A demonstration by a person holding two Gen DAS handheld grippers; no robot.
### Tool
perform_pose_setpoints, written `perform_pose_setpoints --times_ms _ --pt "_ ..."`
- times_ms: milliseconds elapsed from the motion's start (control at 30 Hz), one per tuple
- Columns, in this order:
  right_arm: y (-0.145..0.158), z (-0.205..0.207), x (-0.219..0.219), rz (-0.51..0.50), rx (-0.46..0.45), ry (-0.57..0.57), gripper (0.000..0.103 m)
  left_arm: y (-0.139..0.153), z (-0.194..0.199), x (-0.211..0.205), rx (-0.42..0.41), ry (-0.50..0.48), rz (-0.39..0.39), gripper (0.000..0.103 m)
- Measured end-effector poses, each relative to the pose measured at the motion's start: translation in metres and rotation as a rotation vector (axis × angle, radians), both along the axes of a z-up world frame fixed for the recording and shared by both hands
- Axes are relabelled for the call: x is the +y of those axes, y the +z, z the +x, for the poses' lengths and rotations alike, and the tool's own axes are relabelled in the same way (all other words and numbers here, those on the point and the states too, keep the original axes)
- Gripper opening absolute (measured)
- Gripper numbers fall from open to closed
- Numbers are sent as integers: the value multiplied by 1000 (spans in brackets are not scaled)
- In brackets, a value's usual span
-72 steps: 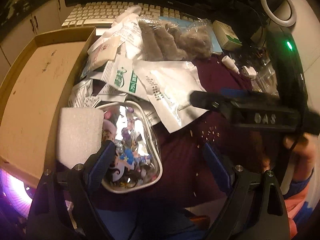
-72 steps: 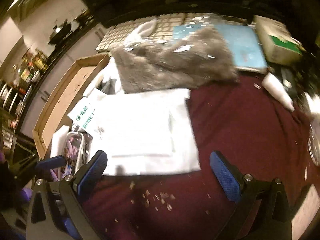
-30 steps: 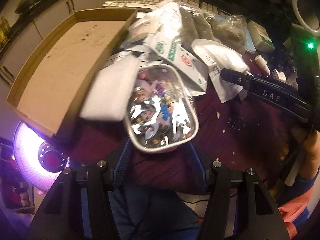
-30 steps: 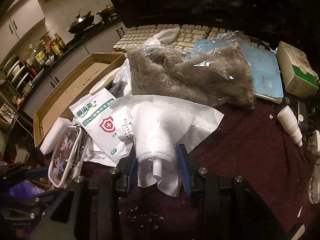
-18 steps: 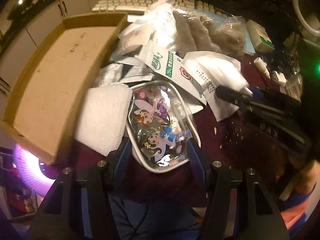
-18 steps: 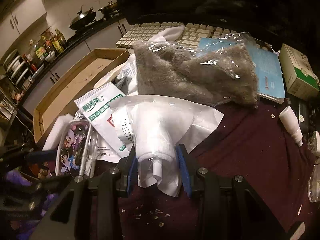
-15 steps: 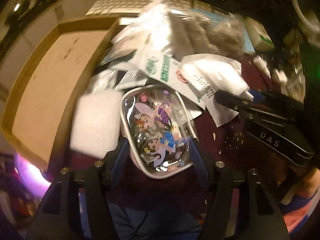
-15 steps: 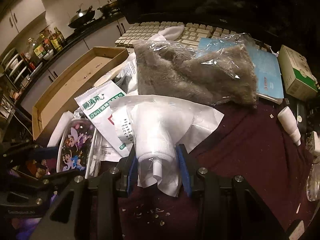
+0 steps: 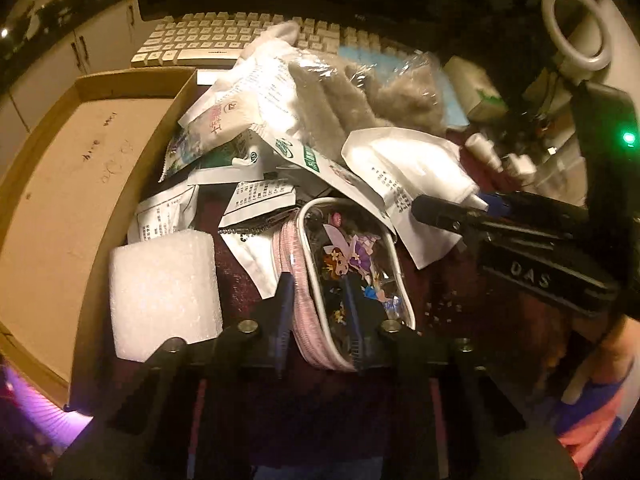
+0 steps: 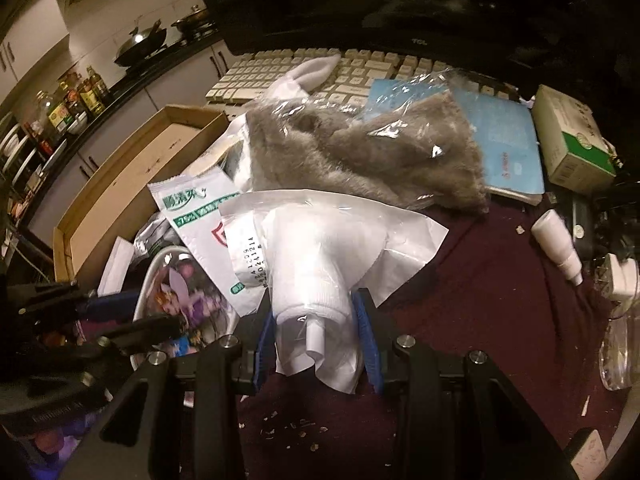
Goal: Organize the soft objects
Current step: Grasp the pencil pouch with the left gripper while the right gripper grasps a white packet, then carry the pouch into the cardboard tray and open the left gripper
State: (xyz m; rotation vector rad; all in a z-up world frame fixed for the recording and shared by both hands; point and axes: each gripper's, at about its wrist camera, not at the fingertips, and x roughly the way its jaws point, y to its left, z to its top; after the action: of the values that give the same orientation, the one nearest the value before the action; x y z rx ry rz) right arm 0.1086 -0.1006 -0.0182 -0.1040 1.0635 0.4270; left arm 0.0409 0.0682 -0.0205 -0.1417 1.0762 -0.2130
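Note:
A clear pouch with cartoon fairies (image 9: 352,248) stands tilted on its edge, its pink zipper side facing left. My left gripper (image 9: 318,284) is closing on it, with both blue pads pressed on the pouch's near end. From the right wrist view the pouch (image 10: 180,292) and left gripper (image 10: 136,314) sit at the lower left. My right gripper (image 10: 316,332) is shut on a white roll in a clear plastic packet (image 10: 320,264), lifted off the maroon cloth. Behind lies a grey fluffy item in a clear bag (image 10: 360,152).
An open cardboard box (image 9: 60,184) stands at the left, with a white foam block (image 9: 164,288) by its edge. Wipe packets (image 10: 192,208) and paper sachets are piled in the middle. A keyboard (image 10: 360,68), blue book (image 10: 504,136), green-white carton (image 10: 572,136) and small white bottle (image 10: 556,244) lie behind and right.
My left jaws have narrowed onto the cartoon pouch, which has turned from lying flat to standing on its edge. The right gripper still holds the white packet in the same place.

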Motion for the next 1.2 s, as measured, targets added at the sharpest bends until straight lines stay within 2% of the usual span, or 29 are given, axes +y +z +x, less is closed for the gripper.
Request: perform_pose_setpoints --times_ms 233,467,633,733,867,967,1100,1200 --pt "16 -9 -5 -5 -39 -41 37 6 -14 0 -28 -57 -113 17" --pt "34 -13 3 -19 -78 -81 37 27 -21 12 -56 -111 -206 15" --pt "55 -16 19 -9 -133 -89 37 49 -17 28 -83 -130 -255 15" --pt "66 -15 30 13 -160 -90 37 75 -12 45 -132 -126 -272 15" --pt "79 -7 53 43 -187 -59 37 112 -4 85 -221 -65 -237 15" --pt "81 7 87 66 -185 -6 37 124 5 126 -266 18 -210 15" --pt "64 37 148 66 -137 79 37 100 32 184 -220 158 -204 15" --pt "43 58 191 63 -97 119 37 76 51 206 -163 199 -170 15"
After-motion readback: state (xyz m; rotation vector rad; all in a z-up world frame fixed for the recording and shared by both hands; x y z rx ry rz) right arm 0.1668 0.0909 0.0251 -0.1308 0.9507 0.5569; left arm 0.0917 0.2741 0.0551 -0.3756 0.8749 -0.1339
